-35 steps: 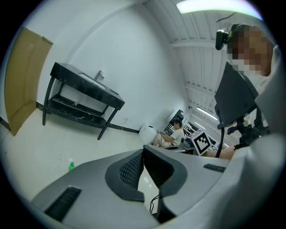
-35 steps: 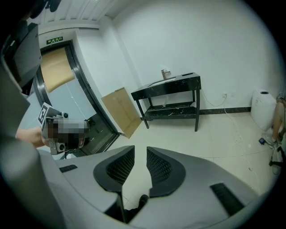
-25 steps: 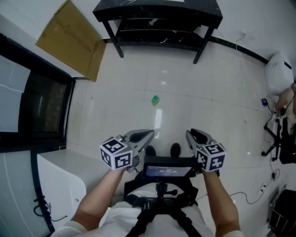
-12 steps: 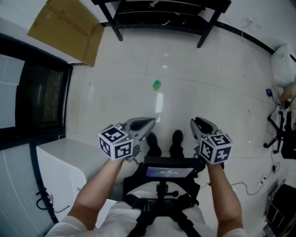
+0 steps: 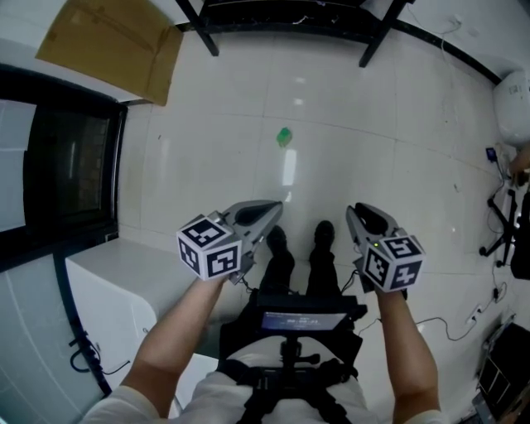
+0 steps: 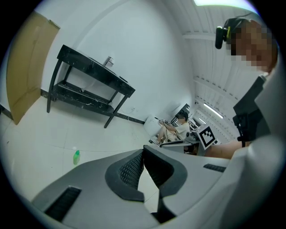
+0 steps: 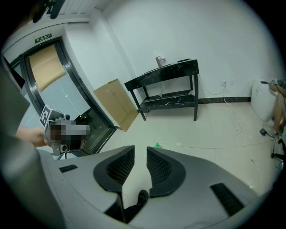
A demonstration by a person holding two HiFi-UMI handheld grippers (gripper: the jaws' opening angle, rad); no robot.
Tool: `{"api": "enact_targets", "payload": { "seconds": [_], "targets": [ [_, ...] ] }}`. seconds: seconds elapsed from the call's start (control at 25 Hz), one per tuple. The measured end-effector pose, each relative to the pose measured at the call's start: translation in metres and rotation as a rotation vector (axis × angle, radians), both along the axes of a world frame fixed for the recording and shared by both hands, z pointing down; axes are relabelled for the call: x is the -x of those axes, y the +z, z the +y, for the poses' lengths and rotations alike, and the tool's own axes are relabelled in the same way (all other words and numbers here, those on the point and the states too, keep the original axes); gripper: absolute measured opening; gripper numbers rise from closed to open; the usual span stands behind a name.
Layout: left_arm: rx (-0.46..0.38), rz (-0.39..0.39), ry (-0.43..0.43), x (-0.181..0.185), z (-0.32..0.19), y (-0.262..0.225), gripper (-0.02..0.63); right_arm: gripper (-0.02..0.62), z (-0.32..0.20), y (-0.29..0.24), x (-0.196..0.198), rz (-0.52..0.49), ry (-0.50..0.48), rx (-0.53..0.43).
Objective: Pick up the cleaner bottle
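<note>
The cleaner bottle is small and green and stands alone on the pale tiled floor, well ahead of both grippers. It shows small in the left gripper view and just above the jaws in the right gripper view. My left gripper is held in front of the body with its jaws shut tip to tip on nothing. My right gripper is level with it, its pads a narrow gap apart, empty. Neither is near the bottle.
A black two-tier table stands against the far wall. A cardboard sheet leans at the left above a dark glass door. A white cabinet is close at the left, a white appliance and cables at the right. My shoes are below the grippers.
The head view has tipped further down, so the table, cardboard and bottle have slid up the picture. Both grippers have sunk a little, side by side. Their jaws look unchanged.
</note>
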State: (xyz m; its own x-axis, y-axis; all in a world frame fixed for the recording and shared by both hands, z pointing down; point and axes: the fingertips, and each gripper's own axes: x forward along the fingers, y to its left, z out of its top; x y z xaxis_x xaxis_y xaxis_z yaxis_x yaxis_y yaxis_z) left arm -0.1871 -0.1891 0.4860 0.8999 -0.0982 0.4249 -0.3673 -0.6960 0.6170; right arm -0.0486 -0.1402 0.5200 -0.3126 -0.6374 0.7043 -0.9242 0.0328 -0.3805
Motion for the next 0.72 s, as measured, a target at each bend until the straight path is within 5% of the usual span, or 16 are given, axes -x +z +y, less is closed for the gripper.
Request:
{"api": "enact_targets", "payload": {
  "seconds": [0.72],
  "targets": [
    [0.085, 0.009, -0.112, 0.009, -0.034, 0.081, 0.000, 0.091, -0.024, 0.063, 0.017, -0.005, -0.065, 0.090]
  ]
}}
